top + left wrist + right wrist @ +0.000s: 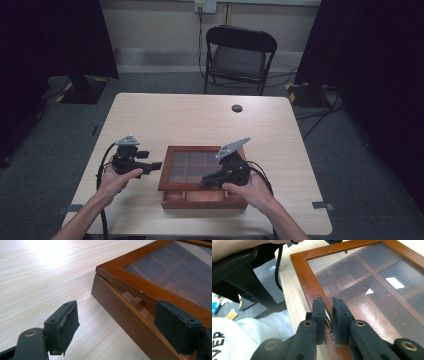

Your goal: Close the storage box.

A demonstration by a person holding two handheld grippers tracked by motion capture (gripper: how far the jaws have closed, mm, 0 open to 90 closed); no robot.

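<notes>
I am holding the right gripper [328,315] with its jaws pinched on the lid handle [328,318] to lift the box [200,175] lid on the counter [165,115], while the left gripper [120,322], jaws wide, is bracing the side.

surface [200,120]: pale wood grain, round dark grommet [237,108] near far edge | floor [350,165]: grey carpet, tape marks, cables [320,112] at right | folding chair [239,57]: black, behind the surface | wall [165,22]: cream, outlet [205,6] with cord | curtains [45,45]: black, both sides | light: glare on wood
</notes>
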